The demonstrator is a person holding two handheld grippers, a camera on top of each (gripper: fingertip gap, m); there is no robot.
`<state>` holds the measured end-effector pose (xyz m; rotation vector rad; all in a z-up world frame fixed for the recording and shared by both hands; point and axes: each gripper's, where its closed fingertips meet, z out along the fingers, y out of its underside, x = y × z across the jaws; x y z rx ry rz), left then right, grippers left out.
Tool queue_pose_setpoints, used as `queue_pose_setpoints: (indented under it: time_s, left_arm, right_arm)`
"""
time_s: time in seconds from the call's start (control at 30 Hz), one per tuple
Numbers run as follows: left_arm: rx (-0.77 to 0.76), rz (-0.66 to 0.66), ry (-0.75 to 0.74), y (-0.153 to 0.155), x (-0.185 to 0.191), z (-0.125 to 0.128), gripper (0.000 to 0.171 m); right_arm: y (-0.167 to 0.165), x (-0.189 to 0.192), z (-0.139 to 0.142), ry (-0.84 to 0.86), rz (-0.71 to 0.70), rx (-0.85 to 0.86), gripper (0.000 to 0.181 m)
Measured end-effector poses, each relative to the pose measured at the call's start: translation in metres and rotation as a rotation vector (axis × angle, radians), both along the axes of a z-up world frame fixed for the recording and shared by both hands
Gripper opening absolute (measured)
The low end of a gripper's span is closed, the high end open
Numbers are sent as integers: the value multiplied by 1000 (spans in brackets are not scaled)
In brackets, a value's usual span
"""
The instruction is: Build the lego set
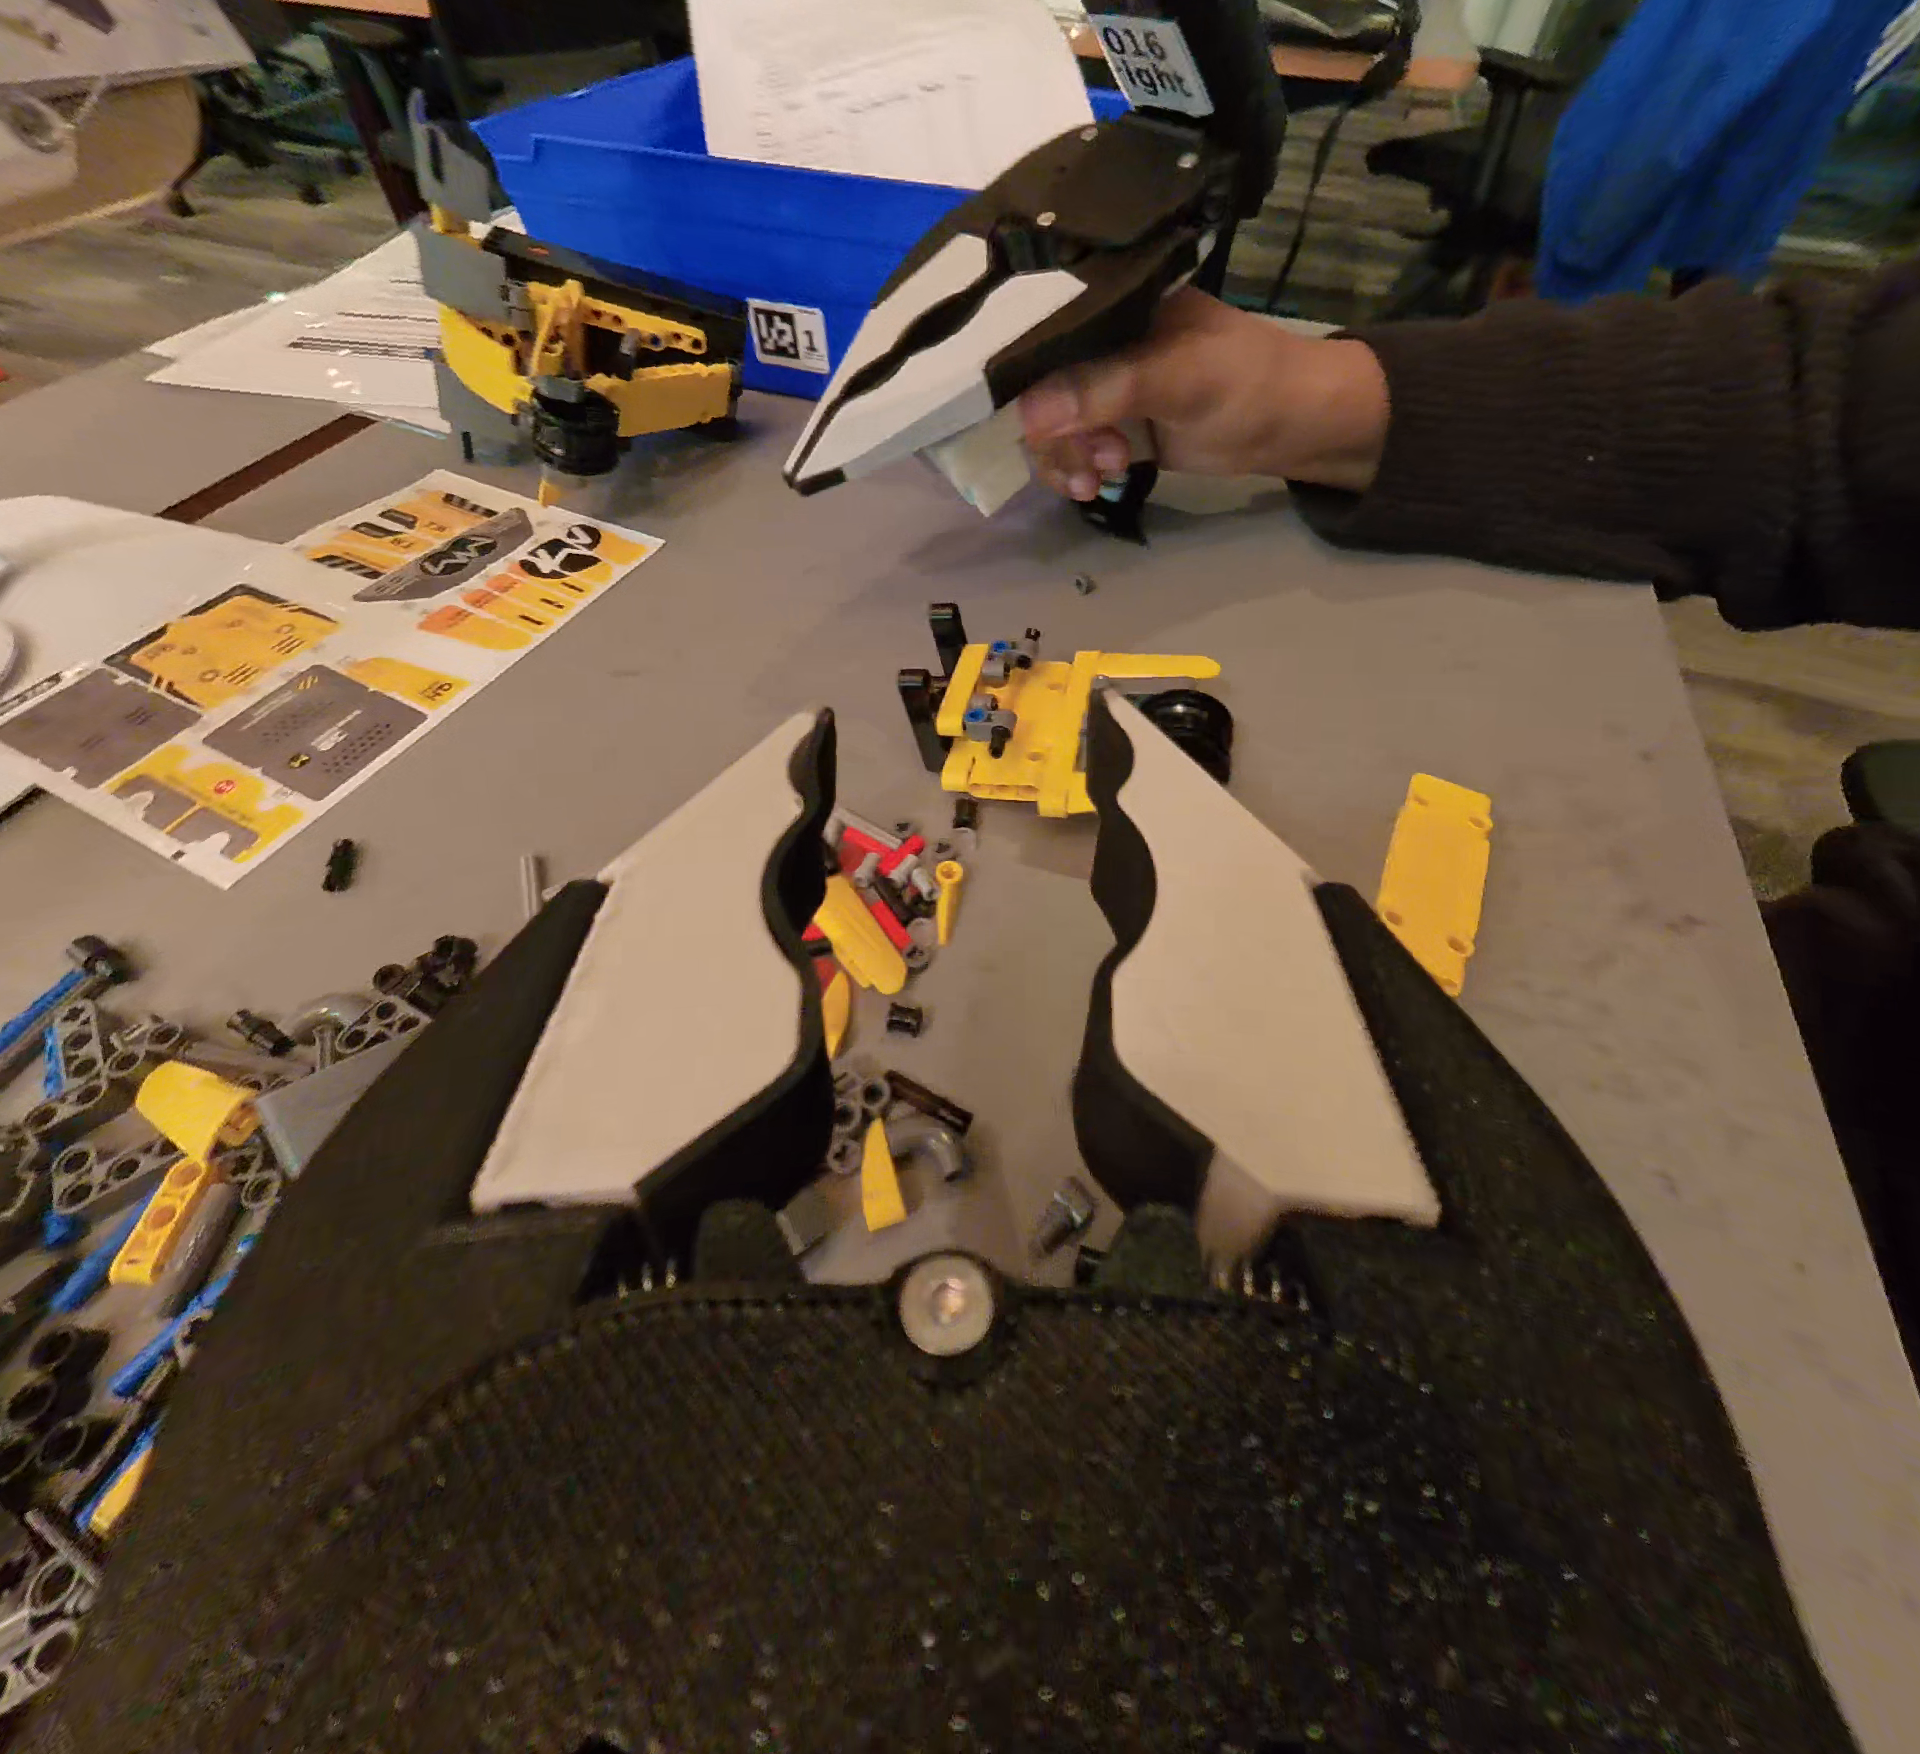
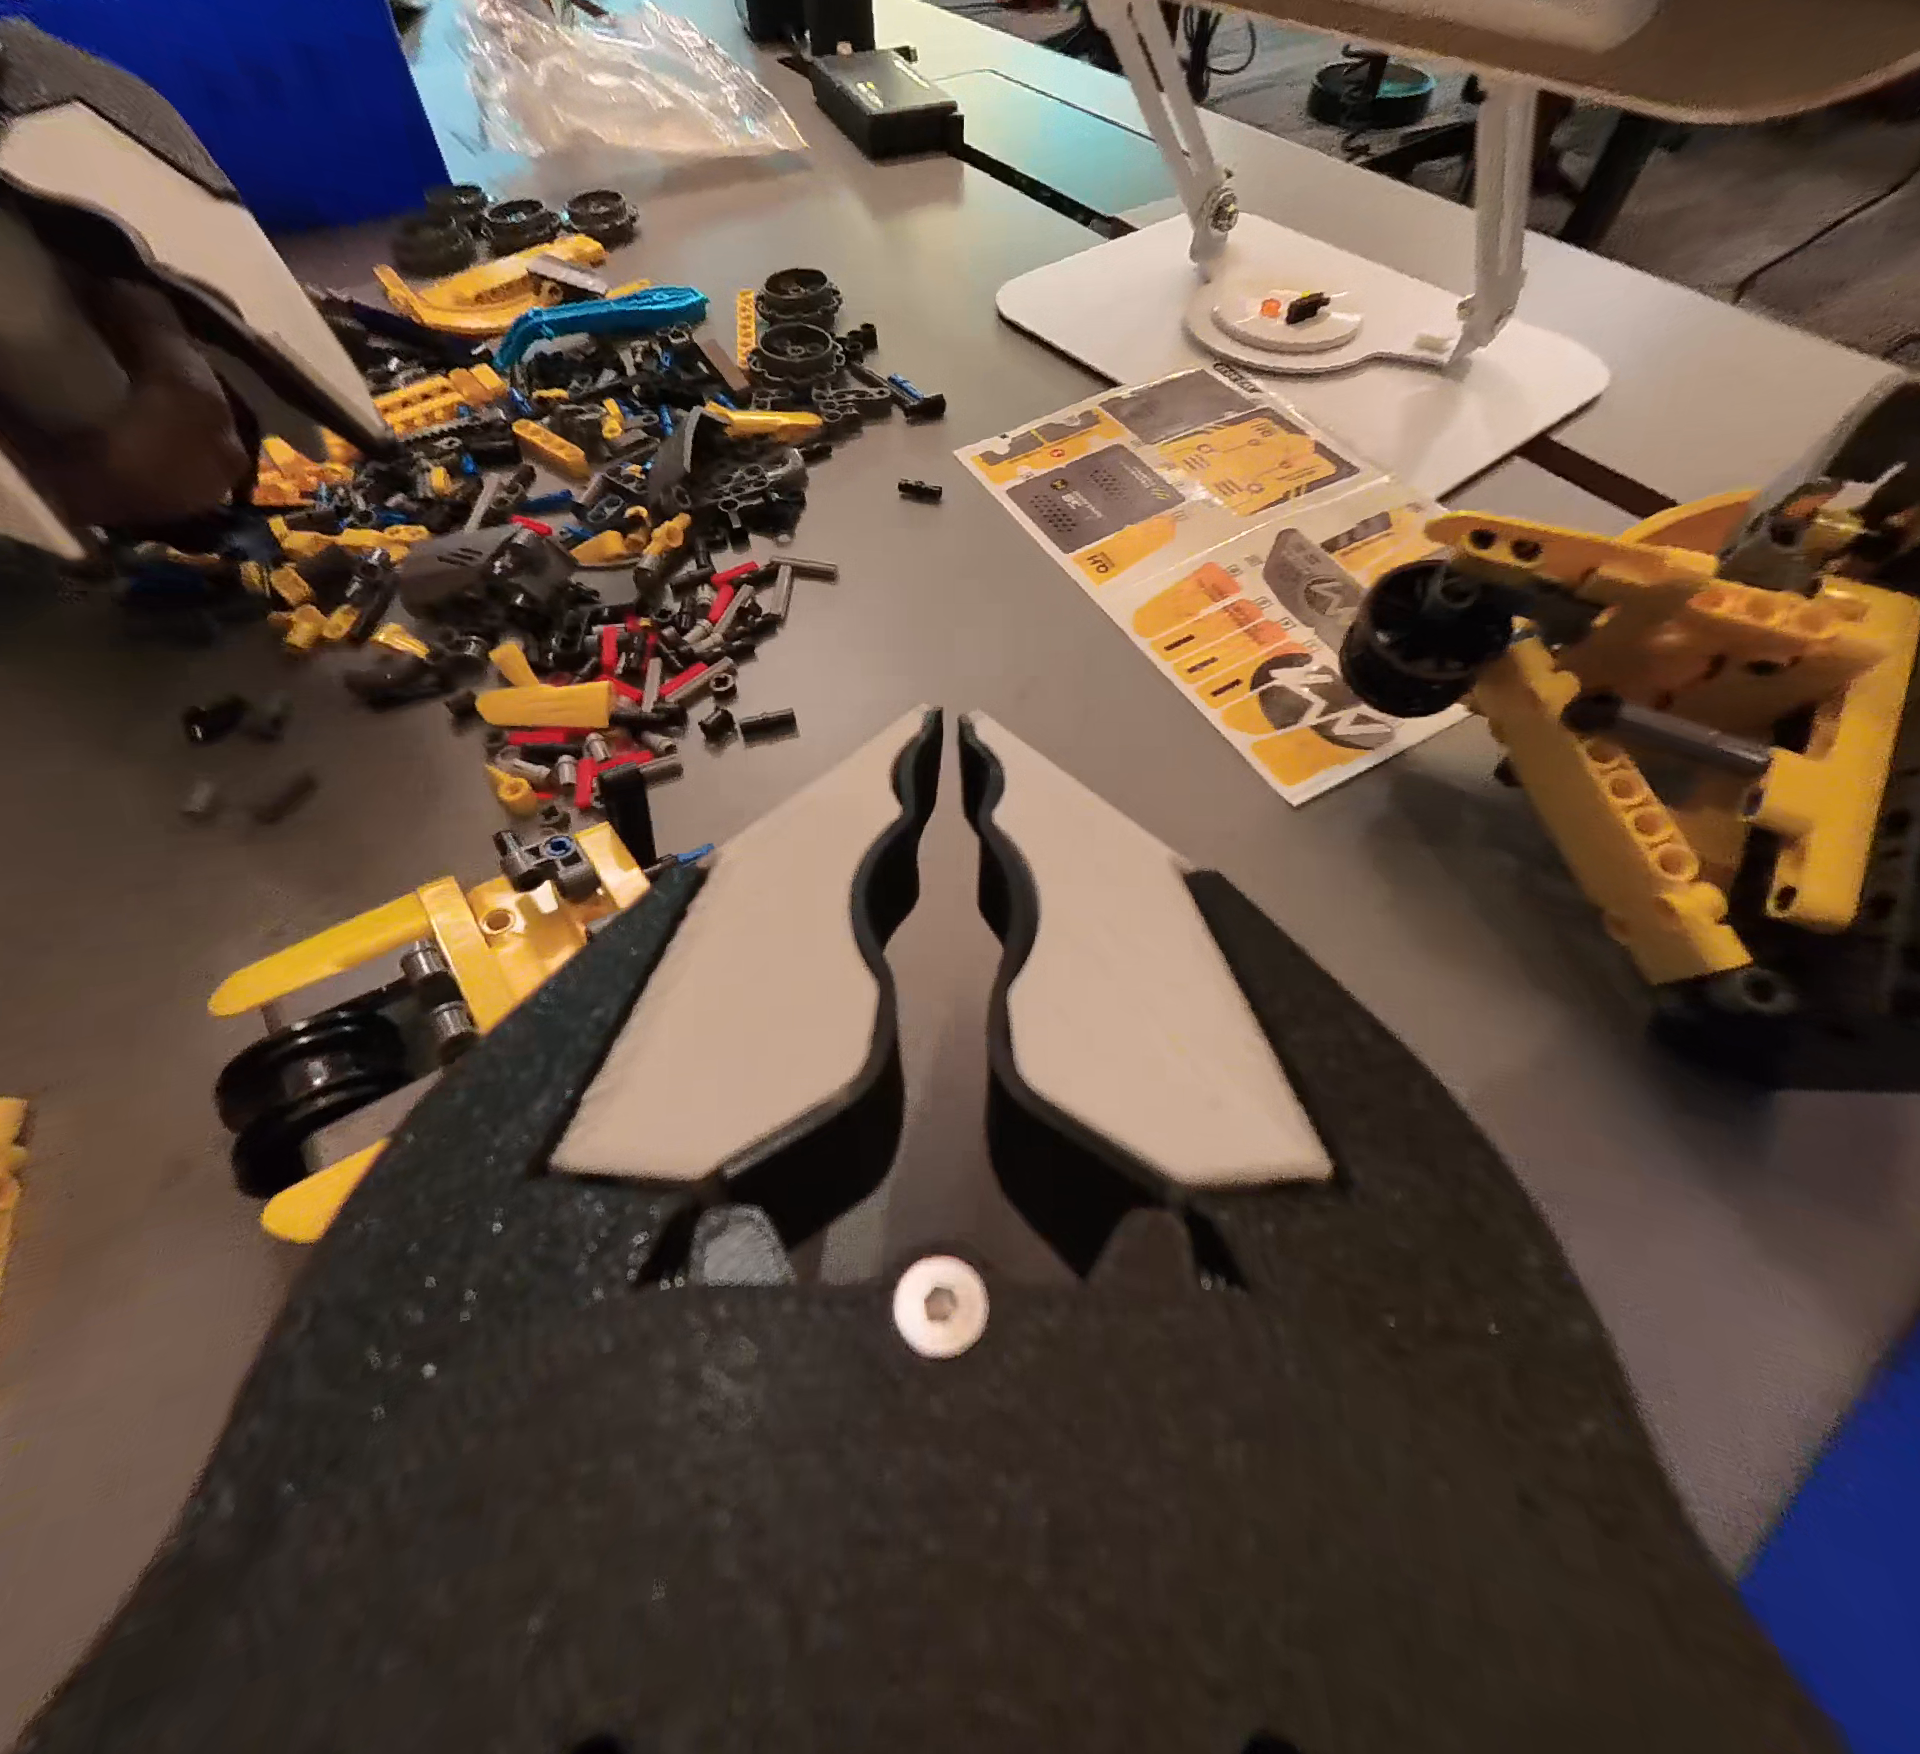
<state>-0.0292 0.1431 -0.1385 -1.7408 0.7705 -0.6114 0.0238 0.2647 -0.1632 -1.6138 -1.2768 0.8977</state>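
Note:
My left gripper (image 1: 961,717) is open and empty, hovering over a scatter of small red, yellow and grey pins (image 1: 894,883); its right fingertip overlaps a small yellow wheeled sub-assembly (image 1: 1023,728). That sub-assembly also shows in the right wrist view (image 2: 457,946), at the left. My right gripper (image 2: 951,722) is shut and empty above bare grey table; it shows in the left wrist view (image 1: 805,478), held in a hand. A larger yellow brick model (image 1: 571,343) stands at the back, seen close at the right in the right wrist view (image 2: 1662,717).
A sticker sheet (image 1: 301,665) lies left of centre, also in the right wrist view (image 2: 1216,561). A big pile of loose parts (image 2: 540,499) fills the left. A blue bin (image 1: 727,208) with papers stands behind. A loose yellow panel (image 1: 1439,873) lies right. A white stand base (image 2: 1351,333) sits behind. Left tips to right tips: about 15 centimeters.

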Motion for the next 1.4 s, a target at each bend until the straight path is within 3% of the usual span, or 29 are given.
queue_pose_setpoints:
  time_s: [0.7,1.1,1.4]
  left_arm:
    - [-32,240,-114,33,-77,14,46]
    - [-55,254,-106,35,-87,11,44]
    - [-68,228,-102,34,-83,8,41]
  right_arm:
    - [-2,-4,-9,-35,34,-66,15]
    - [-15,-7,-11,-54,122,-71,7]
    - [-17,-9,-15,-73,146,-101,22]
